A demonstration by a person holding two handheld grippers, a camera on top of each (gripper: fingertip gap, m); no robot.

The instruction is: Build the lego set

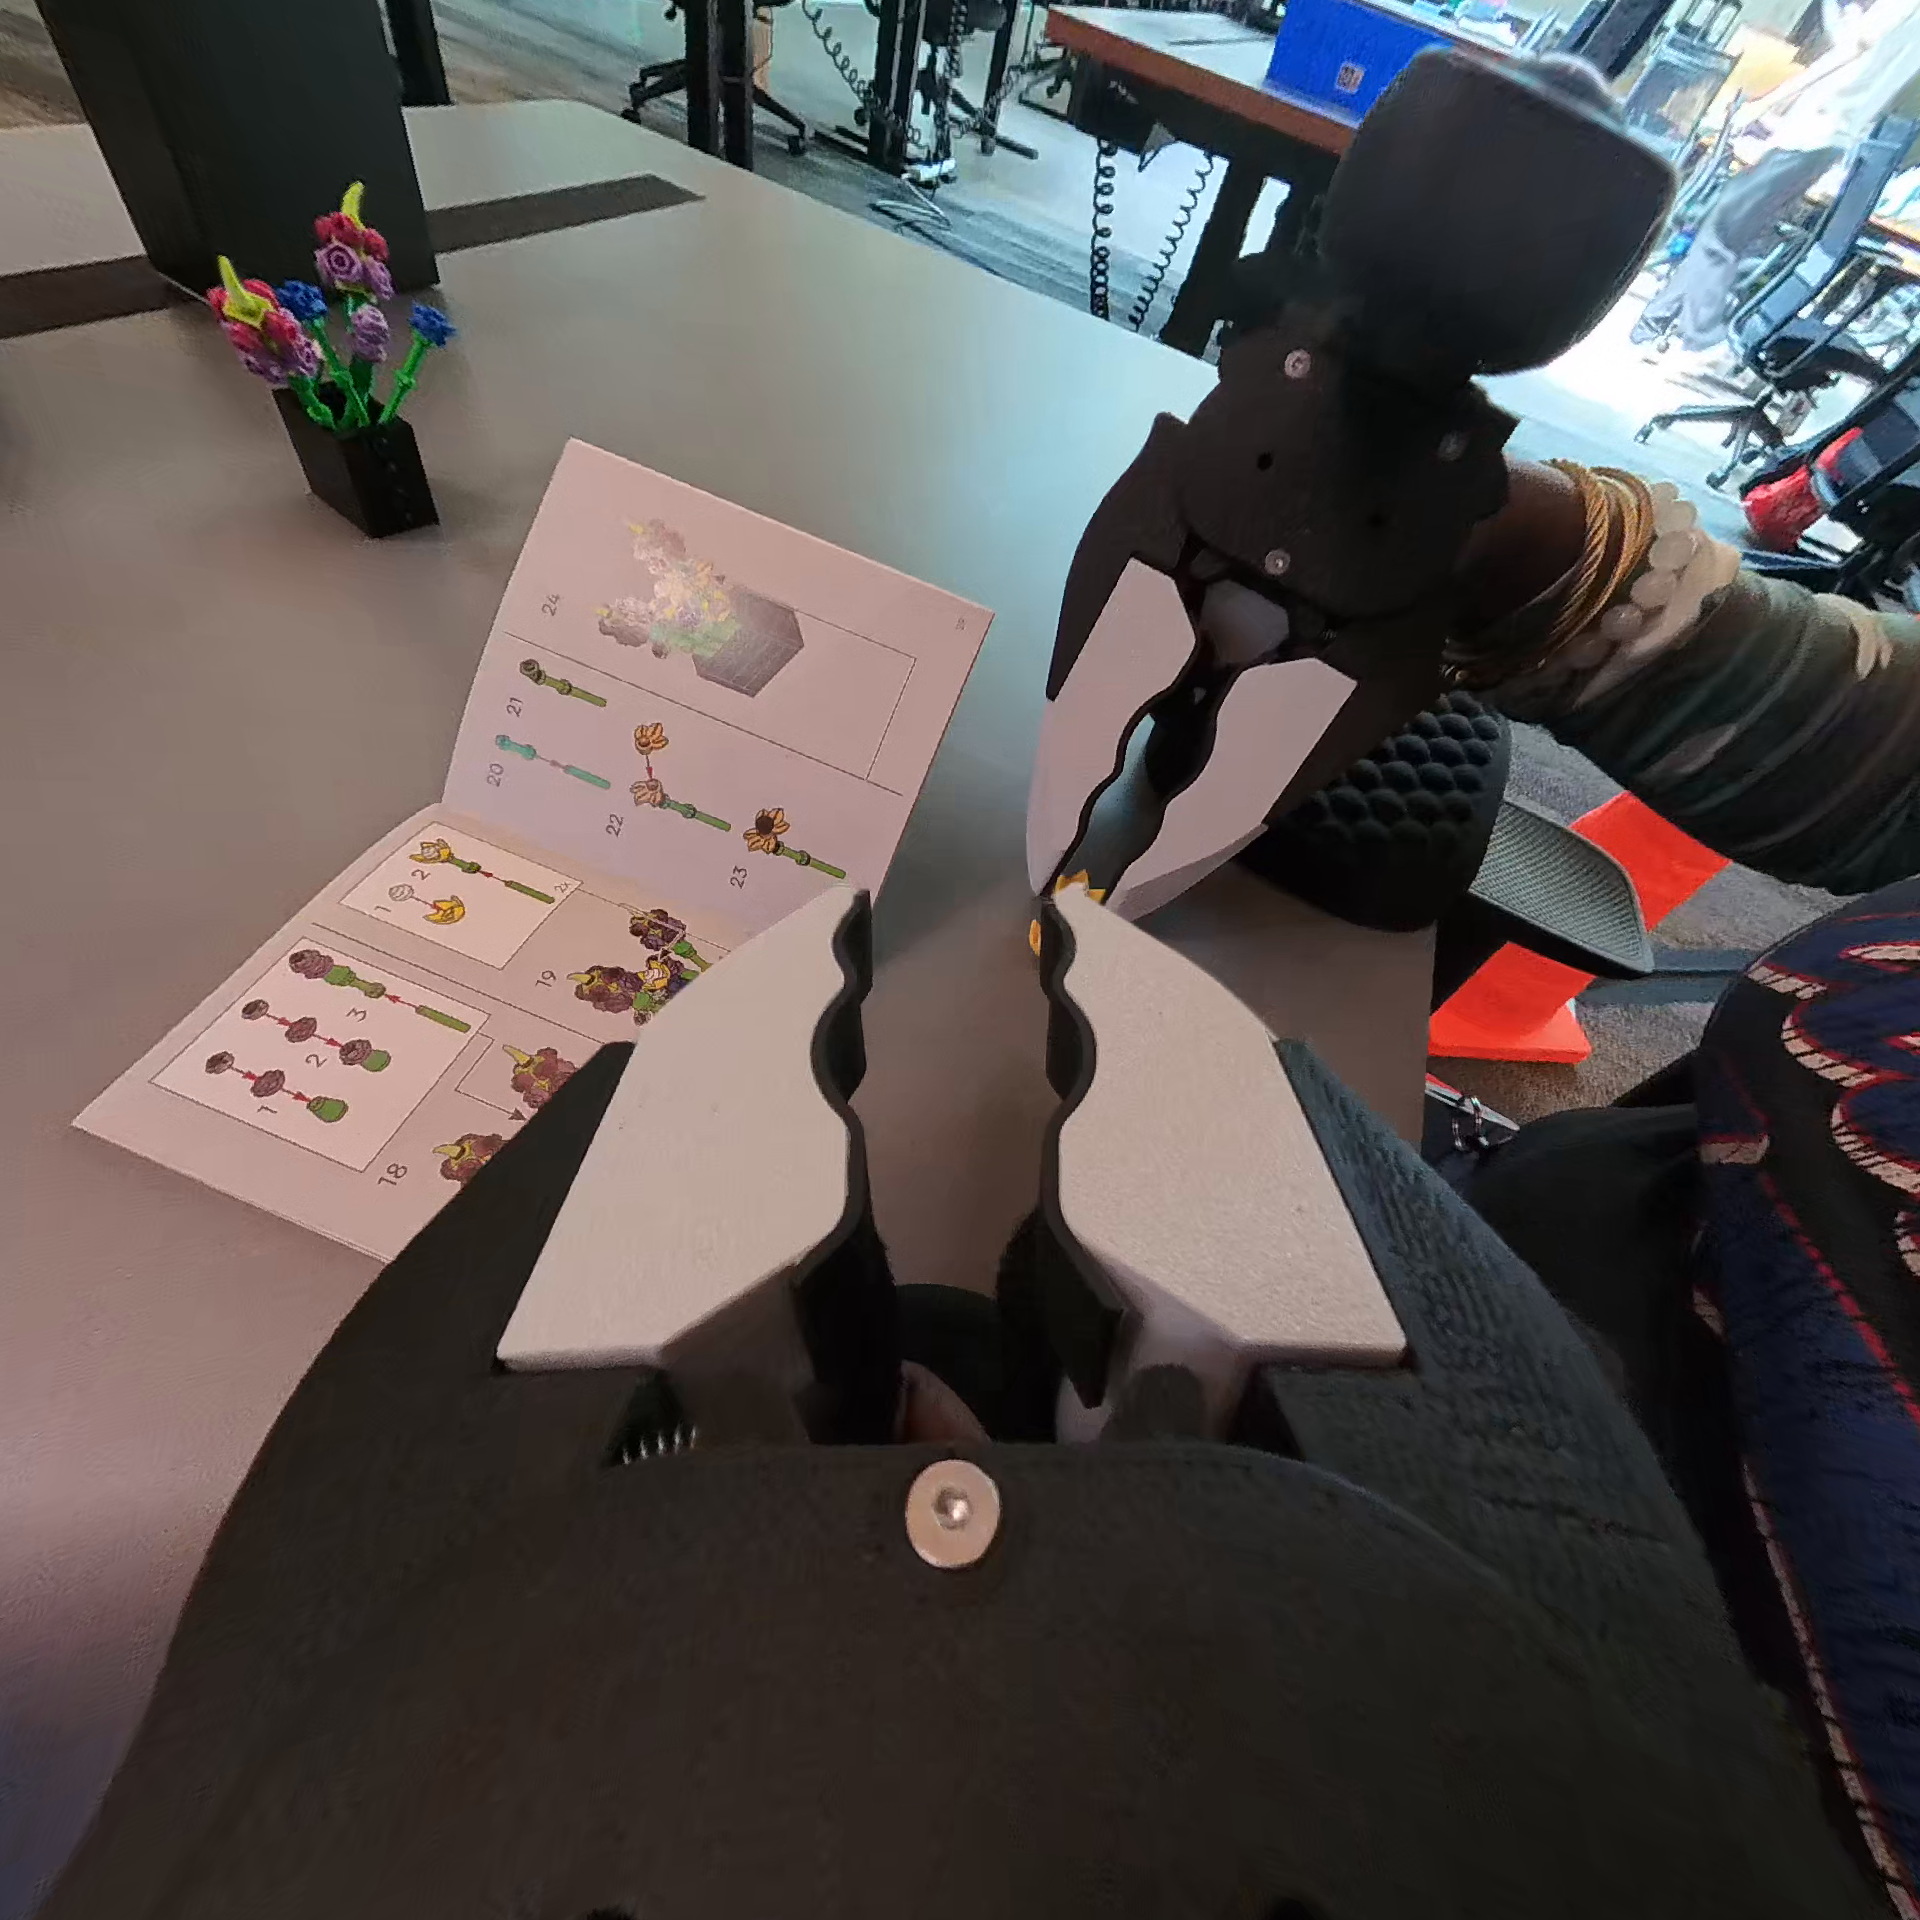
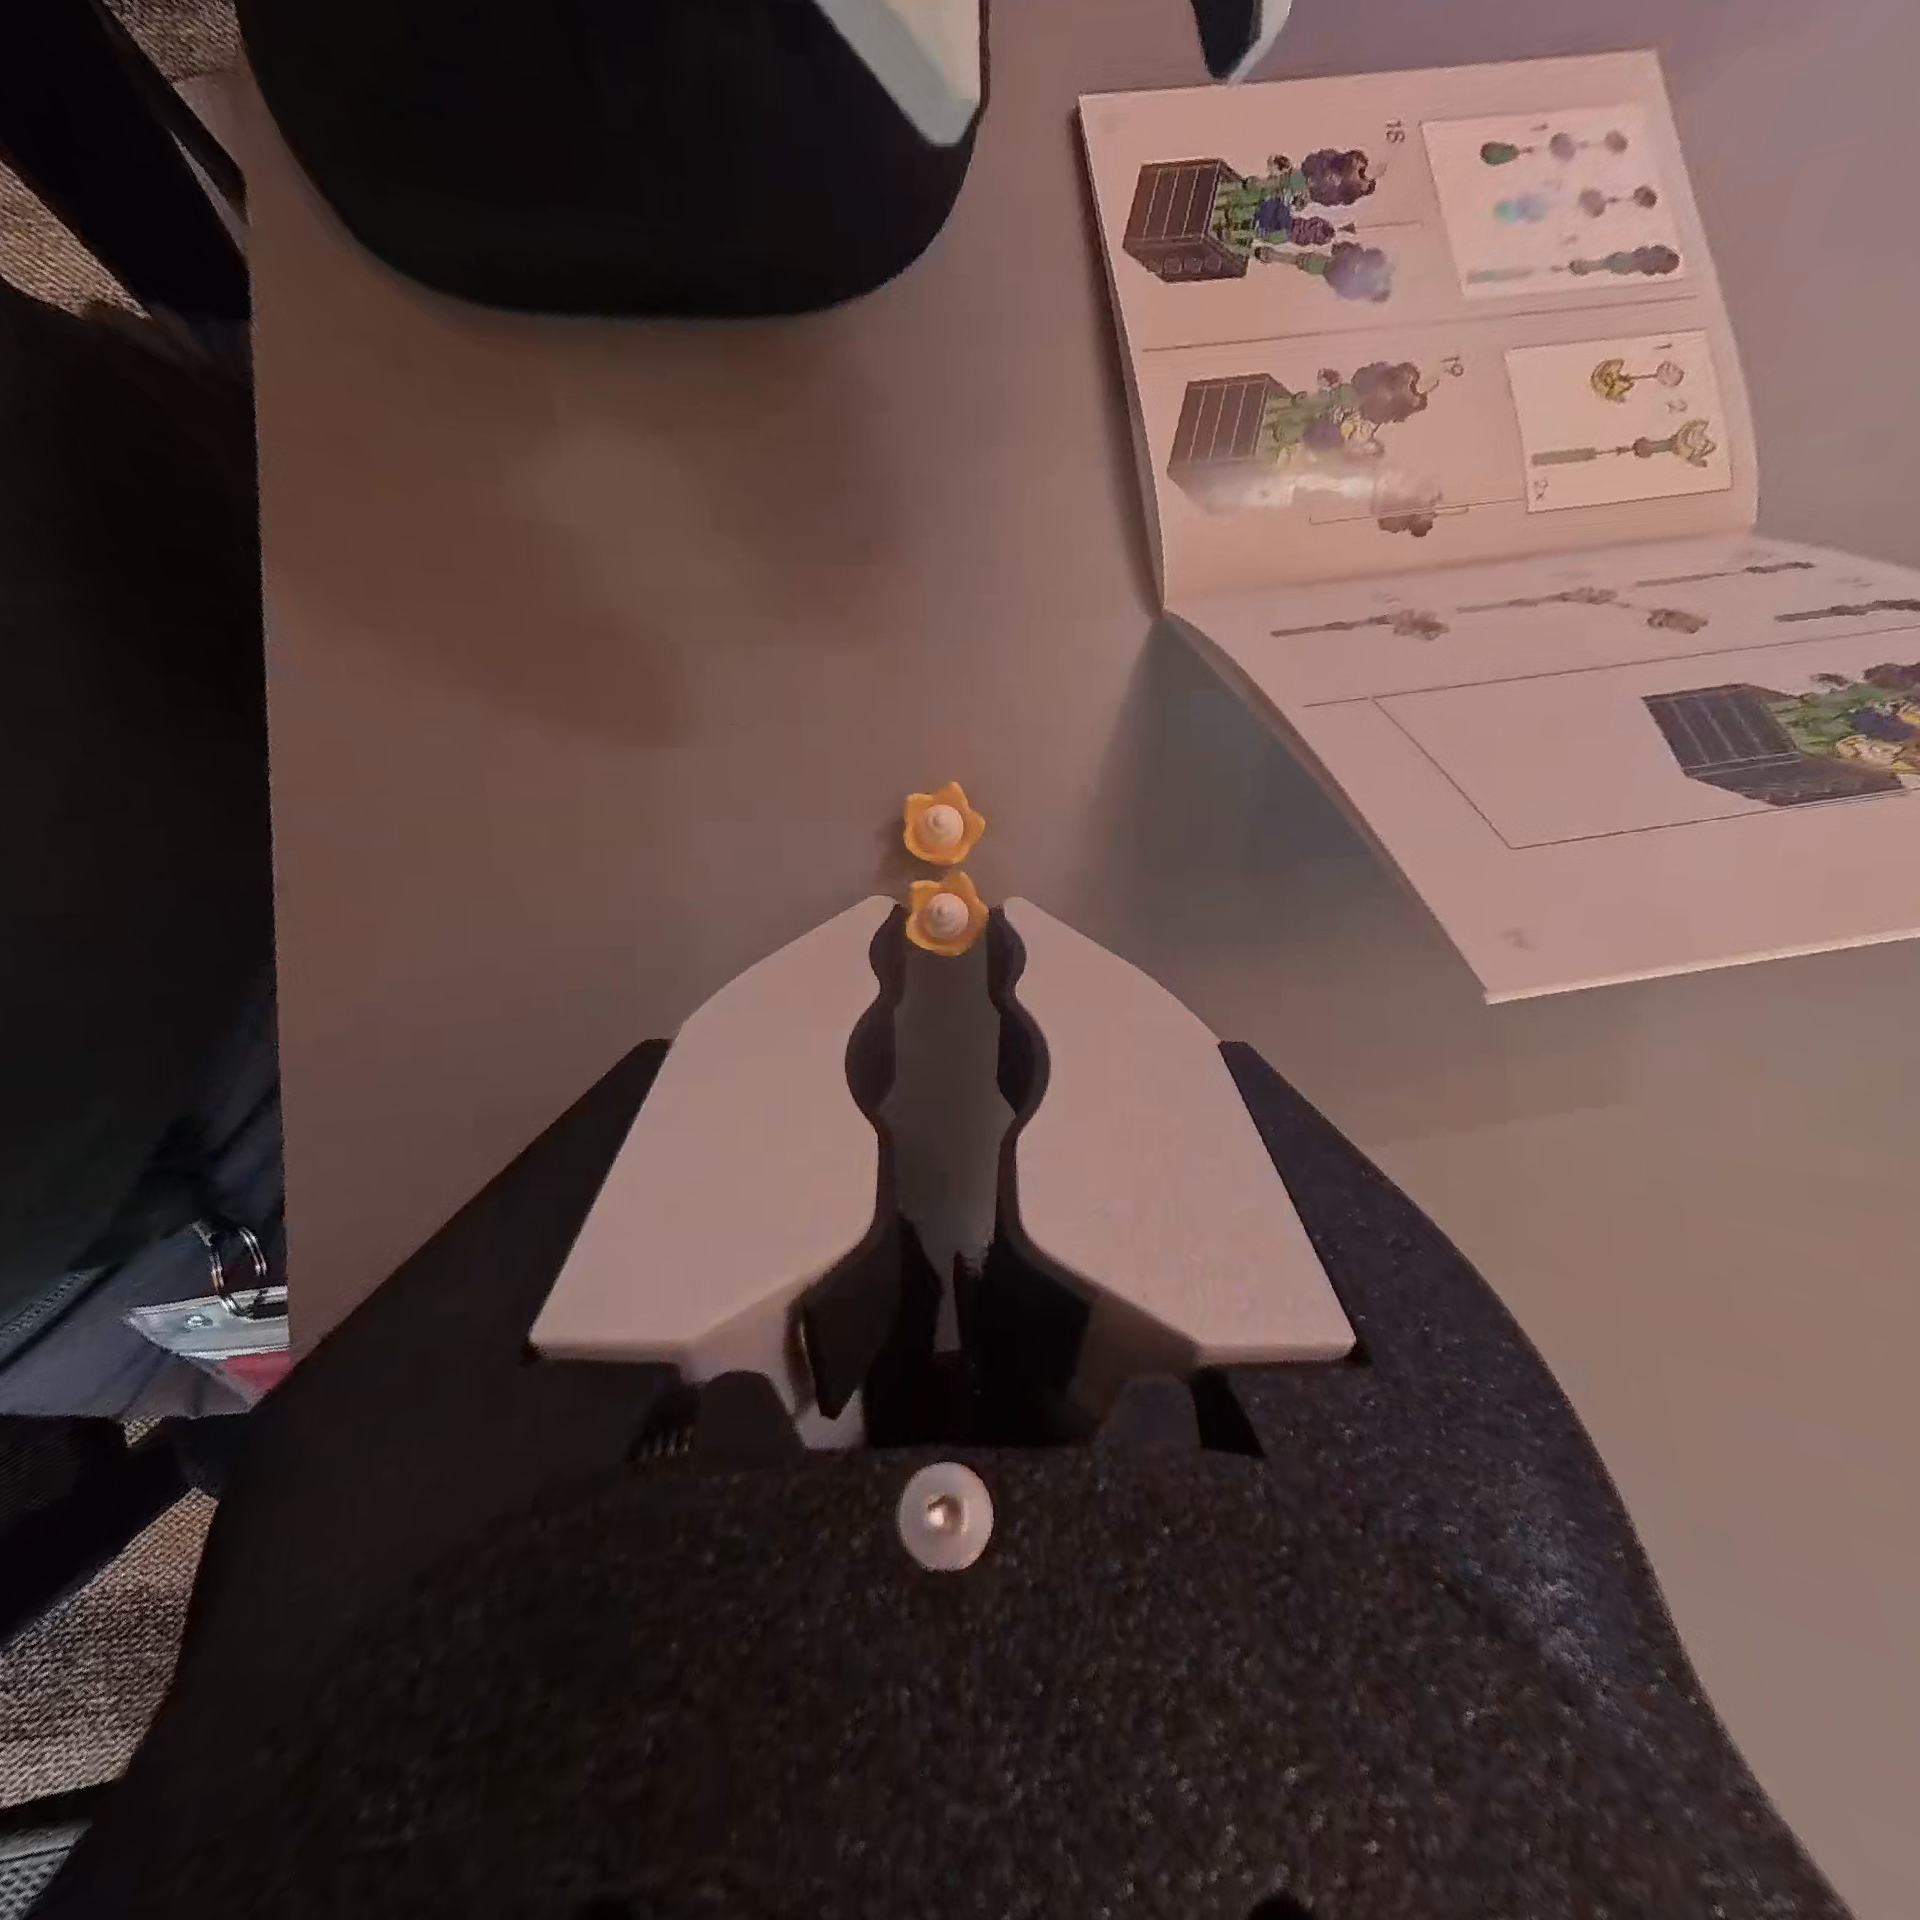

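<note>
Flower pieces (image 2: 943,868) on table (image 2: 582,623); right tool (image 2: 943,914) straddling nearer one.

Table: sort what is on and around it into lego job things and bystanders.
Job things:
two yellow flower pieces
instruction booklet
flower bouquet in black pot
left gripper
right gripper

Bystanders:
black textured cushion
orange cone
office chairs
blue bin

In the left wrist view, the left gripper (image 1: 951,914) hides the booklet (image 1: 665,810) corner at four o'clock, and one yellow flower (image 1: 1036,935) peeks from behind its fingertip. In the right wrist view, the booklet (image 2: 1455,416) is cut off at three o'clock, its printed pictures blurred. Whether the right gripper (image 2: 943,914) touches the nearer flower (image 2: 943,916) is unclear.
</note>
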